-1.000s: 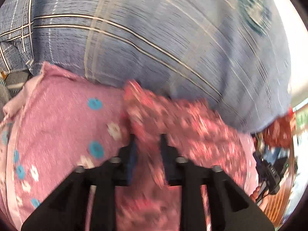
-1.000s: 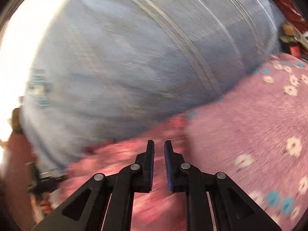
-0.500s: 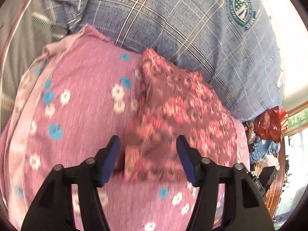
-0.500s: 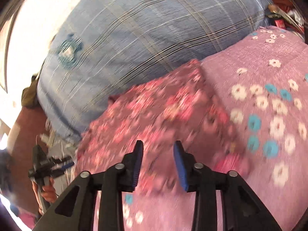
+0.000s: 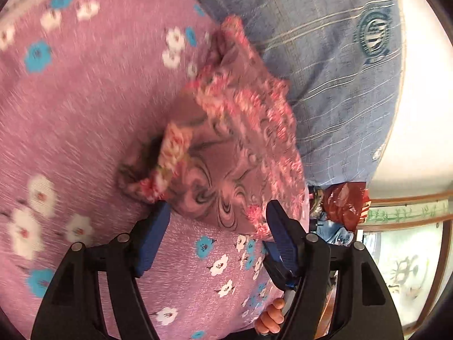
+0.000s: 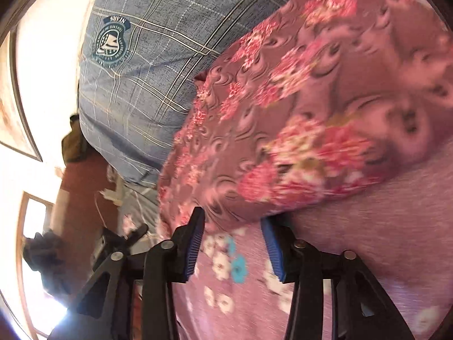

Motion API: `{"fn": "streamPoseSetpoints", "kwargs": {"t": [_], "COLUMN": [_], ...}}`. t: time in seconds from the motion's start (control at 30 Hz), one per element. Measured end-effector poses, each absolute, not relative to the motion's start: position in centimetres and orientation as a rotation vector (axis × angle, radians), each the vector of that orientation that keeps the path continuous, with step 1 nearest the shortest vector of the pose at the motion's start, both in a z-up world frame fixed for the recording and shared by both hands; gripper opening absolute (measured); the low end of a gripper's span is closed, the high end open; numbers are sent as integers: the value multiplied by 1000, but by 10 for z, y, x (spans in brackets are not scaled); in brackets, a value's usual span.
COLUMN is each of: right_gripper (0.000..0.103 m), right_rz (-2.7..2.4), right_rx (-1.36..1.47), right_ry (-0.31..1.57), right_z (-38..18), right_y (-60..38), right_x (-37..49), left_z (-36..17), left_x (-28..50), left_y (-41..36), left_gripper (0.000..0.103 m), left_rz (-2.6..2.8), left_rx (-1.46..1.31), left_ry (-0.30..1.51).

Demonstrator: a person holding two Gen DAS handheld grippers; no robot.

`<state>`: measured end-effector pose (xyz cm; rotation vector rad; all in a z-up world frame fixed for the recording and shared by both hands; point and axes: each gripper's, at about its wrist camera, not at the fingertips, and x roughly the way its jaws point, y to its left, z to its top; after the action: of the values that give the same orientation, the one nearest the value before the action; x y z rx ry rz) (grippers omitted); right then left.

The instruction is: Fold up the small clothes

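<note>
The floral garment (image 5: 235, 141) is lying in a loose bundle on the pink flowered sheet (image 5: 85, 107), its far edge touching the blue plaid pillow (image 5: 334, 65). The left hand-held gripper (image 5: 218, 229) is sitting spread wide at the bundle's near edge, gripping nothing. The right hand-held gripper (image 6: 233, 240) is likewise gaping and empty beside its edge (image 6: 283, 130). I judge 2 risks: closing now may be pinching the sheet together with the cloth, and 1 curled corner (image 5: 170, 153) is looking ready to spring the fold apart.
</note>
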<state>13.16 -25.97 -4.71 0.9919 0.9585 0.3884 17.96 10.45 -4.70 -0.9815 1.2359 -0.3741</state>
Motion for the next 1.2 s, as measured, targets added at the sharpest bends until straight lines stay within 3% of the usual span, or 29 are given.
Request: {"fn": "streamPoseSetpoints", "kwargs": {"t": [0.07,0.1,0.13,0.17,0.3,0.37,0.47,0.6,0.67,0.73,0.77,0.97,1.03,1.1,1.13,1.2], "right_gripper": [43,42,28,8,4,4,3,10,10,11,11,12,13,15,3,0], "right_rz": [360,349,349,352,400,387,366,400,382,328,288,162,134,87,92,84], "right_rx": [1011,1013,993,976,883,829,893,817,775,781,800,851,791,779,813,874], "right_ry": [952,946,942,935,880,918,997,994,943,881,843,662,699,815,851,810], "right_z": [-49,-48,-44,-42,-18,-25,-58,-35,-20,-9,-4,16,3,-23,-41,-42], "right_y": [-253,-250,-245,-243,-246,-246,-253,-254,-269,-294,-309,-377,-381,-381,-385,-393], "right_x": [138,142,145,147,127,118,119,108,93,81,77,83,96,109,112,105], "left_z": [-46,-43,-38,-36,-26,-40,-52,-27,-18,-8,-3,2,-20,-38,-36,-33], "left_x": [183,185,187,187,171,167,159,150,150,154,158,197,208,211,209,206], "left_y": [98,97,99,101,116,124,140,150,151,150,146,108,101,104,108,116], "left_gripper": [68,54,12,4,1,0,0,0,12,41,44,47,47,39,39,39], "left_rz": [-359,-340,-299,-276,-181,-112,-166,-186,-216,-227,-227,-229,-175,-157,-171,-195], "left_rx": [-958,-938,-902,-880,-817,-774,-920,-831,-813,-819,-813,-717,-707,-711,-724,-746], "left_ry": [1237,1228,1212,1209,1193,1234,1238,1186,1164,1133,1120,1132,1206,1238,1225,1247]}}
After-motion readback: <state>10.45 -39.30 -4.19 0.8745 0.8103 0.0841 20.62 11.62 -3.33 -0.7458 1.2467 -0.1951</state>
